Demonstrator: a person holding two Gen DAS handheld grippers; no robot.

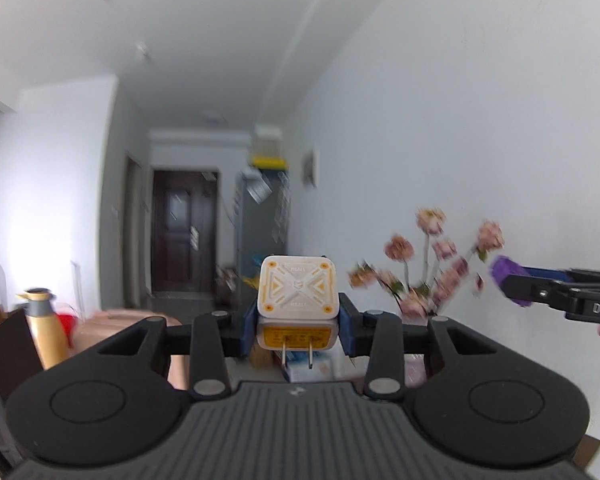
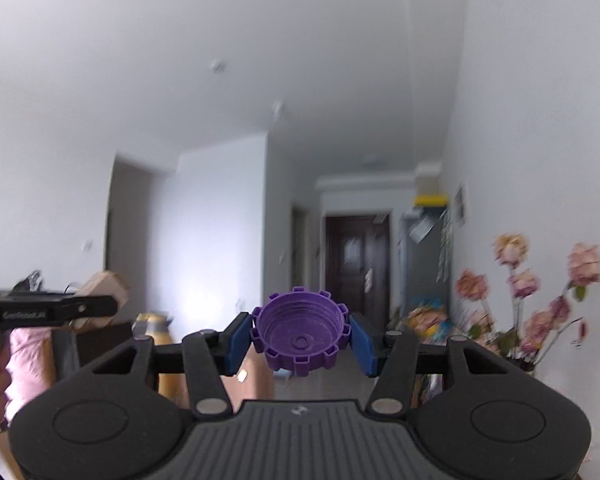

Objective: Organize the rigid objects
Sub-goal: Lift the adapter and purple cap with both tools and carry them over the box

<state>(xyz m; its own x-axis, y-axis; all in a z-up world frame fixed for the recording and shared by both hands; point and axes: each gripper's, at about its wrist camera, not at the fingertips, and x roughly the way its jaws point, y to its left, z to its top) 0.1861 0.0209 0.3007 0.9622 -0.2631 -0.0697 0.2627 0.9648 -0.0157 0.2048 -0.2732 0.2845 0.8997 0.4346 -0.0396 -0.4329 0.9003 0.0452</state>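
My left gripper (image 1: 297,330) is shut on a white and yellow plug adapter (image 1: 297,300), its two metal prongs pointing down, held up in the air facing the room. My right gripper (image 2: 300,340) is shut on a purple toothed cap (image 2: 300,332), its hollow threaded side facing the camera, also raised in the air. In the left wrist view the right gripper (image 1: 512,284) comes in from the right edge with the purple cap (image 1: 506,274) in it. In the right wrist view the body of the left gripper (image 2: 47,310) shows at the left edge.
Pink artificial flowers (image 1: 432,268) stand against the white wall on the right, also in the right wrist view (image 2: 540,304). A yellow thermos (image 1: 45,328) stands at the left. A small box (image 1: 308,366) lies below the adapter. A dark door (image 1: 183,236) and a grey cabinet (image 1: 259,232) stand far back.
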